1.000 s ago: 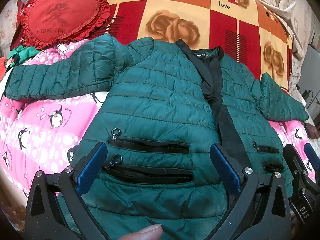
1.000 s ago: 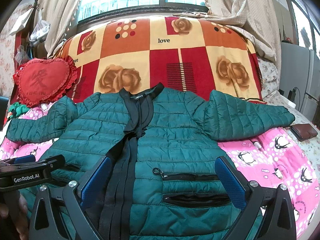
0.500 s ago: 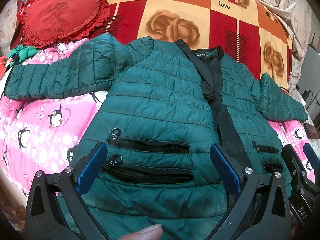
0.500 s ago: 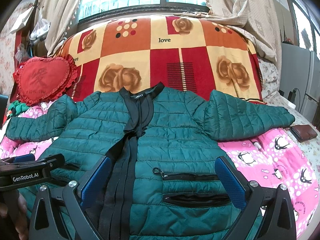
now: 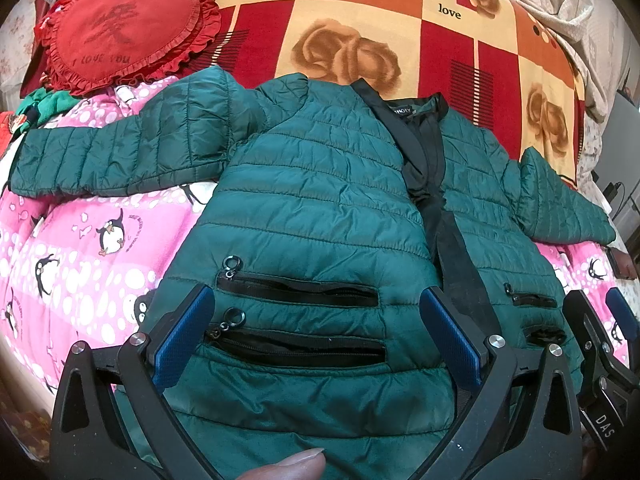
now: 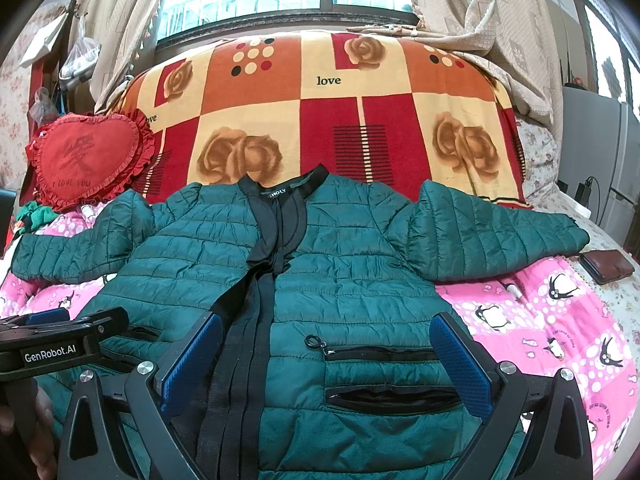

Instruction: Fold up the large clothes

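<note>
**Jacket flat on bed, both grippers spread above the hem**

Green quilted jacket [image 6: 352, 264] lies front-up on the pink penguin quilt [image 6: 540, 320], sleeves out to both sides, collar at the far end against the rose-pattern blanket [image 6: 328, 120].

Left gripper [image 5: 316, 336]: fingers wide apart, nothing between the blue pads [image 5: 180, 336] except jacket fabric below. Two zip pockets [image 5: 296, 292] sit in the gap between the fingers, ring pulls beside the left pad. Black placket strip [image 5: 460, 280] runs just outside the right finger. A fingertip [image 5: 288, 468] shows at the bottom edge of the left view.

Right gripper [image 6: 328, 364]: fingers also spread, holding nothing. Placket next to the left finger, two pocket zips toward the right finger. Contact with fabric cannot be told for either gripper.

Clutter:
- Red heart cushion [image 6: 88, 156] beyond the jacket's left sleeve, far left of the fingers, with a green cloth [image 5: 52, 104] beside it.
- Brown wallet [image 6: 606, 266] just past the right cuff; a small pen-like item [image 6: 512, 289] on the quilt below that sleeve.

Room: bare quilt outboard of each gripper, under both sleeves. Bed edge falls away at right. Far side is closed off by the raised blanket, window and curtains [image 6: 480, 40] behind.
</note>
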